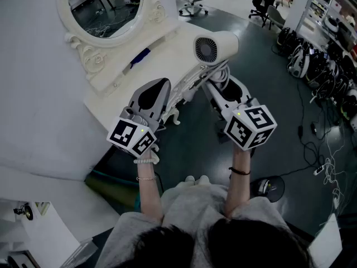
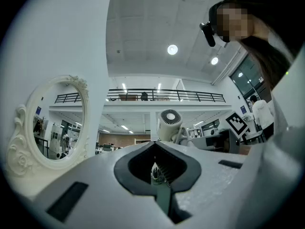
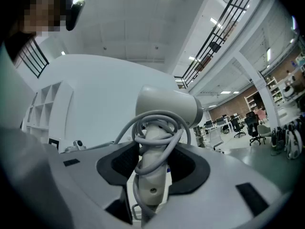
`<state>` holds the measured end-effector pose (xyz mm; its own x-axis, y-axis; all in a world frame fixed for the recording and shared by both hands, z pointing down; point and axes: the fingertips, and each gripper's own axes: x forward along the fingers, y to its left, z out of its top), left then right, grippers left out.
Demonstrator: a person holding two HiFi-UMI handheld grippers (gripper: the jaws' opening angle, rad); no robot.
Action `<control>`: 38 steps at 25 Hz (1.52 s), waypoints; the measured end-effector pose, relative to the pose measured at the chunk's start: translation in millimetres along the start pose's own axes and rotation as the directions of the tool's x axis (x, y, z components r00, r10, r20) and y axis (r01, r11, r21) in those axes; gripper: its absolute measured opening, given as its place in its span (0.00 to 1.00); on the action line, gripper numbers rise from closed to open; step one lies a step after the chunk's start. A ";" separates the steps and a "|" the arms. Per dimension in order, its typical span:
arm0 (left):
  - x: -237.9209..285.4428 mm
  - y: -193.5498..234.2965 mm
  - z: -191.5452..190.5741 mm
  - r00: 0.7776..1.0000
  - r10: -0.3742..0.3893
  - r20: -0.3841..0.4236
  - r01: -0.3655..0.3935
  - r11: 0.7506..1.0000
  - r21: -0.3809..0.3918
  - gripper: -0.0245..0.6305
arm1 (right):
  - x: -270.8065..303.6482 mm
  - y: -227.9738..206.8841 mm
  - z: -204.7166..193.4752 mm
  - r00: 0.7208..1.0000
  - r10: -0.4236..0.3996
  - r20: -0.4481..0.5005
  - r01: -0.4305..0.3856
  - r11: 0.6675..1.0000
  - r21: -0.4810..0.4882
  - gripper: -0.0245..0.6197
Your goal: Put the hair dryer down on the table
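Mirror [image 1: 106, 5] (oval, ornate) on white table [image 1: 167, 57]

Mirror [image 1: 106, 10]: cut off by the head view's top edge.
Hair dryer [image 1: 215, 47] handle: mostly hidden from above by my right gripper [image 1: 216, 77].
Cord [image 3: 157, 123] end: out of sight.

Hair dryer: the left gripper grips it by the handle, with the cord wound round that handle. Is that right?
Not quite. It is the right gripper that grips the hair dryer by the handle, as the right gripper view shows. The left gripper has nothing between its jaws. The cord is wound round the handle, as you say.
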<state>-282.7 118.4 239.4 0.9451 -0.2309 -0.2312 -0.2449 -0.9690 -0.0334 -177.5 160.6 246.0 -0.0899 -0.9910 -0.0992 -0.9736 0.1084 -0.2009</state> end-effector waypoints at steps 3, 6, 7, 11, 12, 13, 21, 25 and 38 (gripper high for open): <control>4.3 -2.0 -6.2 1.000 0.010 -0.019 -0.010 1.000 0.016 0.04 | -1.4 -9.5 -2.7 1.000 -0.007 -0.009 0.007 1.000 0.008 0.32; 8.6 -2.5 -10.9 0.999 0.018 -0.028 -0.017 1.000 0.012 0.04 | -3.2 -20.4 -6.4 1.000 -0.017 -0.020 0.017 1.000 0.017 0.32; 9.8 -2.1 -10.8 0.999 0.020 -0.026 -0.020 1.000 0.010 0.04 | -3.6 -24.0 -7.7 0.999 -0.021 -0.025 0.021 1.000 0.018 0.32; 14.1 0.2 -12.1 0.999 0.029 -0.027 -0.029 1.000 0.007 0.04 | -6.5 -37.6 -12.6 0.998 -0.037 -0.049 0.037 0.999 0.014 0.32; 16.1 0.1 -12.8 0.999 0.031 -0.027 -0.030 1.000 0.004 0.04 | -7.3 -41.1 -13.2 0.998 -0.039 -0.053 0.040 0.999 0.015 0.32; 18.6 -0.4 -13.8 0.999 0.032 -0.026 -0.032 0.999 0.002 0.04 | -7.9 -44.7 -13.6 0.998 -0.040 -0.055 0.041 0.999 0.018 0.32; 41.2 -9.6 -29.6 0.998 0.048 -0.040 -0.048 0.999 -0.020 0.04 | -11.4 -69.7 -18.6 0.997 -0.018 -0.070 0.023 0.997 0.069 0.32; 50.7 -17.8 -42.6 0.997 0.047 -0.067 -0.049 0.998 -0.033 0.04 | -16.2 -82.2 -23.6 0.997 -0.011 -0.076 0.019 0.995 0.100 0.32; 93.9 -19.2 -72.5 0.993 -0.014 -0.120 0.007 0.998 -0.059 0.04 | -6.3 -128.1 -33.8 0.993 -0.033 -0.110 0.048 0.990 0.130 0.32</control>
<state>-173.6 108.9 288.8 0.9675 -0.2265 -0.1121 -0.2254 -0.9740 0.0226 -59.4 150.3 305.3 -0.0798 -0.9967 0.0154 -0.9411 0.0702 -0.3308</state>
